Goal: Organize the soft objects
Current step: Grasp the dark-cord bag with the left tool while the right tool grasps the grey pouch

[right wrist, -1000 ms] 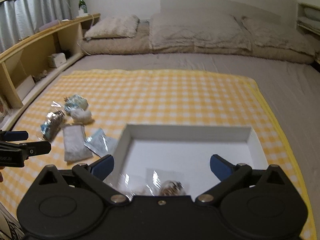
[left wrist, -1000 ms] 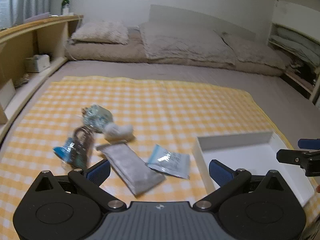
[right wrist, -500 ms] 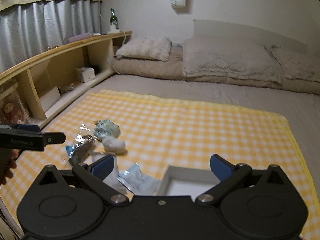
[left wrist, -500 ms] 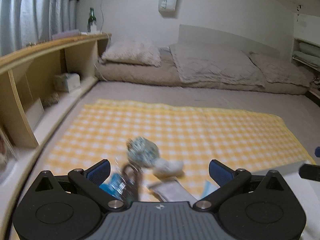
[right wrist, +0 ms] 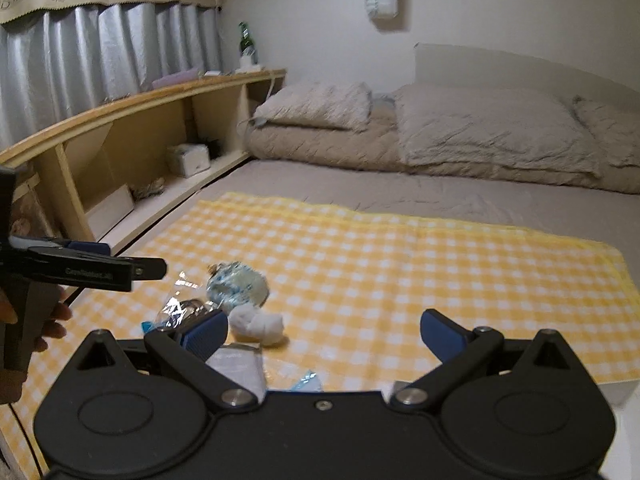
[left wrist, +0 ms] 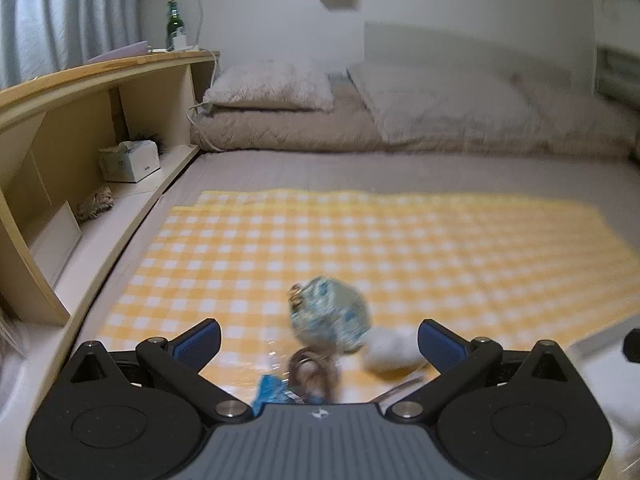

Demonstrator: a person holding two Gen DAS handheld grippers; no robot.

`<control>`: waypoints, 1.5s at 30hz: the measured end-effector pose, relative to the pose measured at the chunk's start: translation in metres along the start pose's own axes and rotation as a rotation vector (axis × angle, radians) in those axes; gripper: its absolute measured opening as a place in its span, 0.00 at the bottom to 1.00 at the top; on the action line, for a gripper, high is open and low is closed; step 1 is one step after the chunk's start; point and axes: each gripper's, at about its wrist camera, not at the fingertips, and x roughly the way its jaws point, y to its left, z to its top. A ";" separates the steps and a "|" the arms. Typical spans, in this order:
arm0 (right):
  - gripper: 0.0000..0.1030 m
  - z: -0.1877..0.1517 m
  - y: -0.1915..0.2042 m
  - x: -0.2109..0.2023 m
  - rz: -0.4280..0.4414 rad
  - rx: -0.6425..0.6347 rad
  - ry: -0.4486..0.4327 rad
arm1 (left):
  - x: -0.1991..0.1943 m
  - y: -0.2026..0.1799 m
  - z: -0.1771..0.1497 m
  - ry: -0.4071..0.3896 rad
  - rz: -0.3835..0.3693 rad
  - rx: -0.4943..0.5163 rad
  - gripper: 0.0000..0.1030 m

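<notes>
Both tools, left (left wrist: 319, 340) and right (right wrist: 323, 333), gape wide and carry nothing. The soft pieces lie on the checked cloth (right wrist: 400, 256): a blue bundle (right wrist: 237, 284), a white wad (right wrist: 258, 324) touching its near side, a foil pack (right wrist: 180, 312) beside them. Crowded so, a grab may catch two, and the foil may slip.

Blue-white pouch (right wrist: 237, 289) beside white wad (right wrist: 258, 324) on cloth.
</notes>
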 end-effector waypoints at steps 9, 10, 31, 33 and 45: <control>0.90 -0.014 0.030 0.062 0.160 -0.105 0.129 | 0.030 -0.009 -0.012 0.114 0.033 0.099 0.96; 0.87 -0.017 0.032 0.069 0.169 -0.109 0.145 | 0.034 -0.011 -0.013 0.131 0.033 0.101 0.95; 0.74 -0.057 0.047 0.141 0.265 -0.148 0.371 | 0.091 -0.030 -0.033 0.344 0.155 0.205 0.83; 0.73 -0.058 0.048 0.143 0.270 -0.145 0.379 | 0.093 -0.027 -0.035 0.356 0.162 0.207 0.81; 0.68 -0.062 0.048 0.149 0.289 -0.074 0.422 | 0.089 -0.010 -0.038 0.361 0.157 0.153 0.52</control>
